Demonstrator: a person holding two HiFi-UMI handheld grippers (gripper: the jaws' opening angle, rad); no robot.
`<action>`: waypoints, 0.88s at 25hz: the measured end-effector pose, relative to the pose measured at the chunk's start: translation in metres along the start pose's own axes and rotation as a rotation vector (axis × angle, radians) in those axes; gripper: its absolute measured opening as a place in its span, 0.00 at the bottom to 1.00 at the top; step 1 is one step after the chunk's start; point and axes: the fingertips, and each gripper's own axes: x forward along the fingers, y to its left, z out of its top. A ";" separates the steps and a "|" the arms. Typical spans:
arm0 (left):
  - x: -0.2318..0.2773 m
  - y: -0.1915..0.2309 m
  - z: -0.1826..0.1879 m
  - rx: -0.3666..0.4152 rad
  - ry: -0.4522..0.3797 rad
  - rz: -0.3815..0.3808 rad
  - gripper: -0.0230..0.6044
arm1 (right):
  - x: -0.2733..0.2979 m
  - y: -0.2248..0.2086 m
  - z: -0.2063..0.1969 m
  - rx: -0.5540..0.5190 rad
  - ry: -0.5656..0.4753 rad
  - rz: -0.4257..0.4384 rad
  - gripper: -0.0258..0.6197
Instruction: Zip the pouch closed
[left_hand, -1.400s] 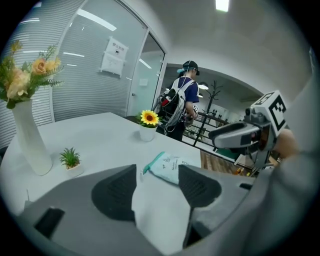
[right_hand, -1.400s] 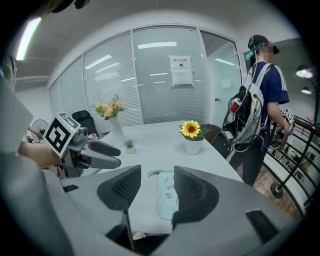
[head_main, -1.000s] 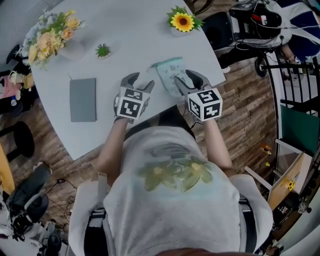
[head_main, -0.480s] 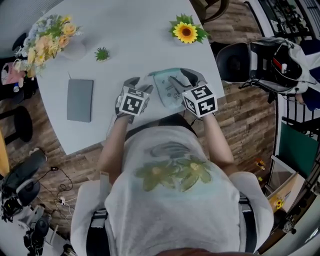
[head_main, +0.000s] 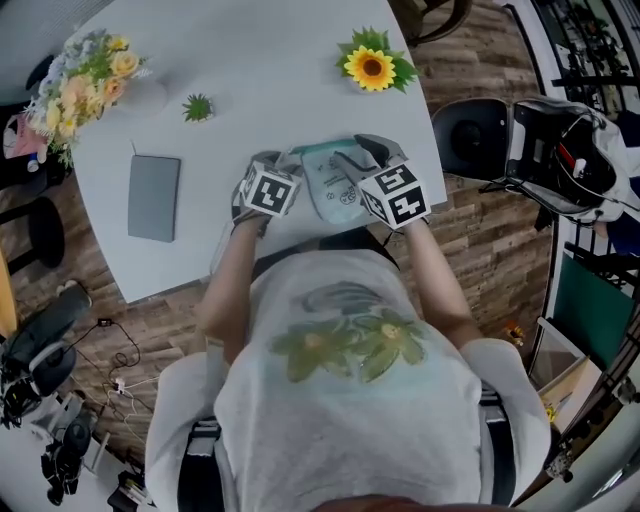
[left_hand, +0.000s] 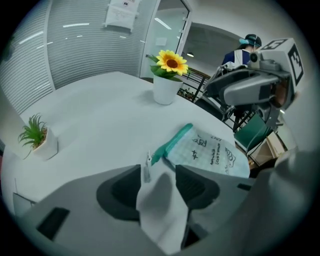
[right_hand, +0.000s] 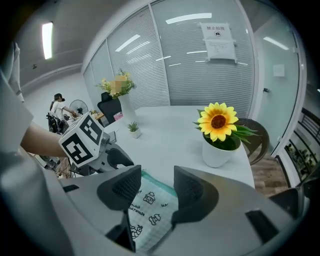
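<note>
A person is leaning over a white round counter (head_main: 250, 80), holding tongs in each hand. A pale green checked pouch (head_main: 335, 185) with little drawings and a teal zip is lying flat by the near edge of the counter, between the two tongs.

The left tongs (left_hand: 157, 172) are pointing down at the left end of the pouch. Their jaws are standing apart and have just been closing a little. The small silver zip pull (left_hand: 147, 161) is lying right at their tips, by the left jaw, but the jaws are not squeezing it.

The right tongs (right_hand: 156, 182) are hanging over the right side of the pouch with their jaws wide apart. The pouch is showing between them, not pinched.

A yellow sunflower in a white pot (head_main: 371, 67) is standing at the far side. A flat grey book (head_main: 153, 197) is lying well off to the left.
</note>
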 end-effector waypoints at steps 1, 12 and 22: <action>0.003 0.000 -0.002 0.007 0.016 0.007 0.38 | 0.001 -0.001 -0.001 -0.005 0.004 0.007 0.37; 0.018 0.012 -0.006 -0.047 0.053 0.078 0.10 | 0.026 -0.011 0.003 -0.109 0.050 0.117 0.37; 0.020 0.016 -0.004 0.028 0.090 0.133 0.08 | 0.080 0.005 0.013 -0.311 0.093 0.306 0.37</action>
